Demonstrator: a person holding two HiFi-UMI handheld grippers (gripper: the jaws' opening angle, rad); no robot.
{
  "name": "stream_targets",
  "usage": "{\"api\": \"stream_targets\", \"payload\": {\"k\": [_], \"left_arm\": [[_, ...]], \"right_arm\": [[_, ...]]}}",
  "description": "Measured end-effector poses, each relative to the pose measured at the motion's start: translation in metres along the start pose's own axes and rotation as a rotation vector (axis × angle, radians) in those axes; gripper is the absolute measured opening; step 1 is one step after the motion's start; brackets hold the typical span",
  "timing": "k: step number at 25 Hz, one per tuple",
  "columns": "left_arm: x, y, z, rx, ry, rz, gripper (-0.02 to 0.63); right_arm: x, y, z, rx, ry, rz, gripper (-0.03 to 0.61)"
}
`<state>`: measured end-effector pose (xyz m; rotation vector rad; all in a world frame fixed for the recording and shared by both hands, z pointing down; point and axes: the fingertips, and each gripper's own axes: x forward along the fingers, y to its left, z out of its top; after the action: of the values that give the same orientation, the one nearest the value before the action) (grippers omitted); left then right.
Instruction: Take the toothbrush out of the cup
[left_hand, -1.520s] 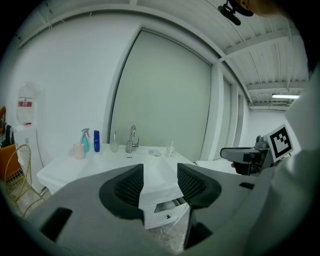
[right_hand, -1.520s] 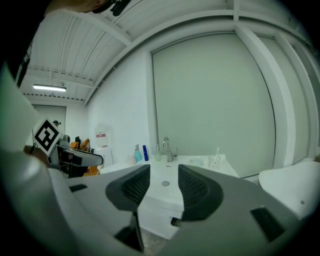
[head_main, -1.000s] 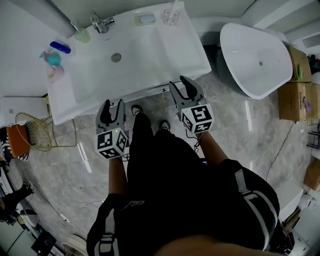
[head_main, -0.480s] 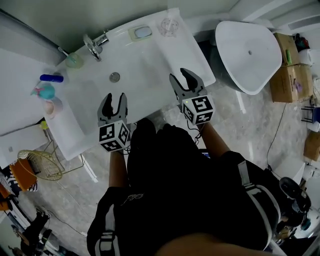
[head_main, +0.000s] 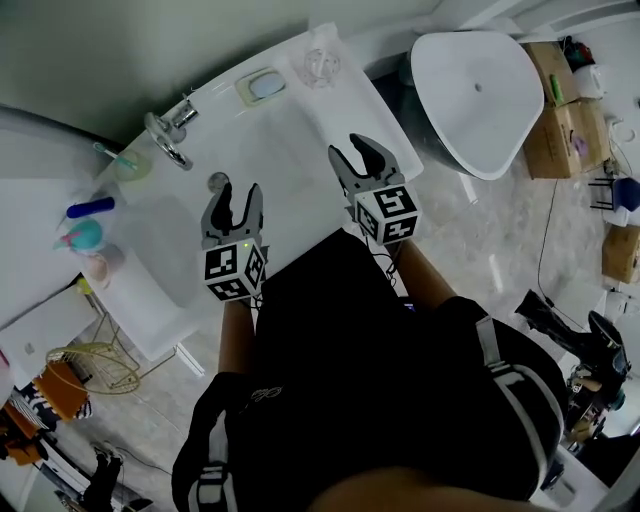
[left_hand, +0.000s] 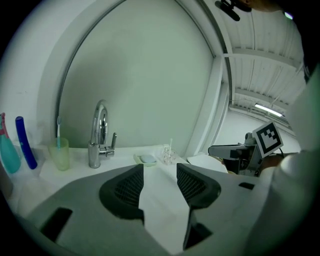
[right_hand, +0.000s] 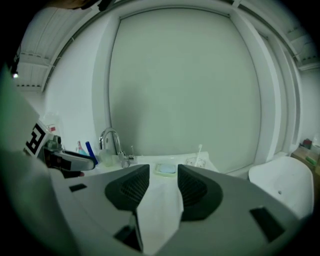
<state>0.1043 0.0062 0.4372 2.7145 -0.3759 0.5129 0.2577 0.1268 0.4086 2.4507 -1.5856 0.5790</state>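
Slim pale-blue toothbrush (left_hand: 58, 131) is stood upright in translucent green plastic cup (left_hand: 60, 156), ahead-left of left gripper (left_hand: 160, 175), probably nearer than right gripper (right_hand: 159, 182); both held wide, empty.

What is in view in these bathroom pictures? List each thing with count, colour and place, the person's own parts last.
Basin: one, white, centre.
Tap: one, chrome, basin's back edge.
Cup: one, pale green, left of the tap.
Toothbrush: one, pale, upright in the cup.
Soap dish: one, pale green, right of the tap.
Glass: one, clear, past the soap dish.
Blue bottle: one, blue, counter far left.
Teal bottle: one, teal, beside the blue one.
Tub: one, white, right of the basin.
Boxes: at least two, brown, floor far right.
Wire basket: one, yellowish, floor lower left.
Left gripper: one, dark grey, over the basin, fingers apart, empty.
Right gripper: one, dark grey, over the basin, fingers apart, empty.
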Motion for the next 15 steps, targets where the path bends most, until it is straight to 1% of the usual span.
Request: {"api": "stream_targets", "payload": {"k": [6,9,12,15], "left_arm": [[0.046,-0.009,0.024,-0.006,-0.002,0.018,0.21],[0.071,-0.014,0.035,0.012,0.003,0.025,0.212],[0.092,-0.014,0.035,0.015,0.031,0.051,0.213],[0.11,-0.014,0.031,0.018,0.074,0.073,0.213]], "right_arm": [[0.03,-0.031,0.019,0.01,-0.01,0.044,0.178],[0.05,-0.053,0.029,0.027,-0.011,0.05,0.178],[0.068,-0.071,0.031,0.057,0.008,0.058,0.178],[0.086,-0.087,0.022,0.083,0.031,0.073,0.178]]}}
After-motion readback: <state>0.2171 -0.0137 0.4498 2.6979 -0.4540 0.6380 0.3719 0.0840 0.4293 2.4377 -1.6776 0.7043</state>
